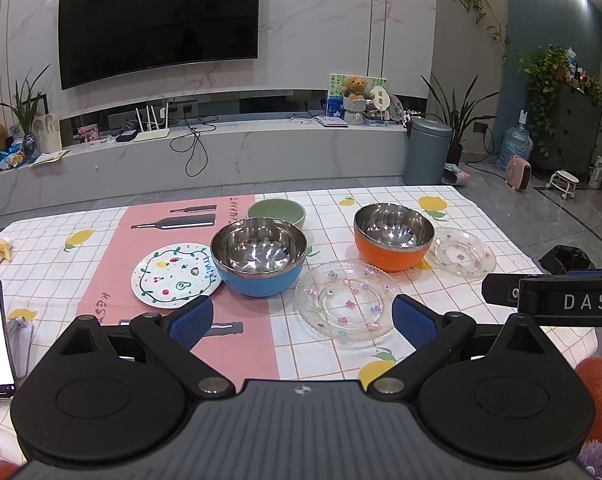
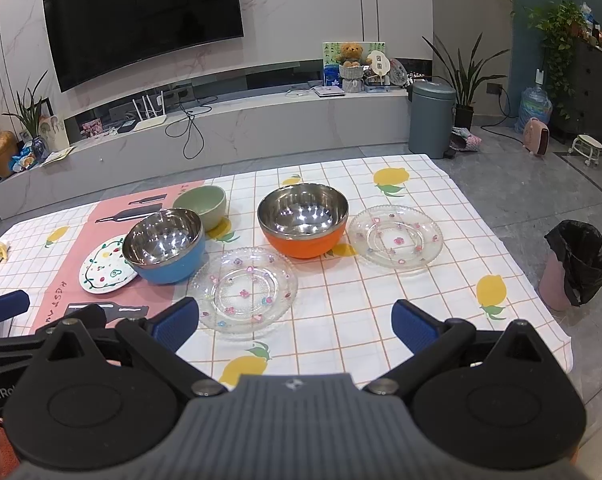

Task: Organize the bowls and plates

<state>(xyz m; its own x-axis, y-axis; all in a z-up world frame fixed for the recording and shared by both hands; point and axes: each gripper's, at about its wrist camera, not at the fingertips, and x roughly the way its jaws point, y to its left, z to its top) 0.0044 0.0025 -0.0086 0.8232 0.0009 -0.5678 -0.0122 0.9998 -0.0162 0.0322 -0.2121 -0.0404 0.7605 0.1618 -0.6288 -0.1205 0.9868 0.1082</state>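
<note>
Both tools hover above the near edge of the desk, which wears a checked lemon-print cloth. The left tool is spread wide and empty; the right tool likewise.

In the right wrist view, the large clear glass plate with flower dots lies at 12 o'clock, just ahead of the tool. The blue steel-lined bowl sits at 10 o'clock, overlapping the white painted plate. The pale green ceramic bowl stands behind it. The orange steel-lined bowl stands at 12 o'clock, with the smaller clear glass plate at 1 o'clock beside it.
</note>
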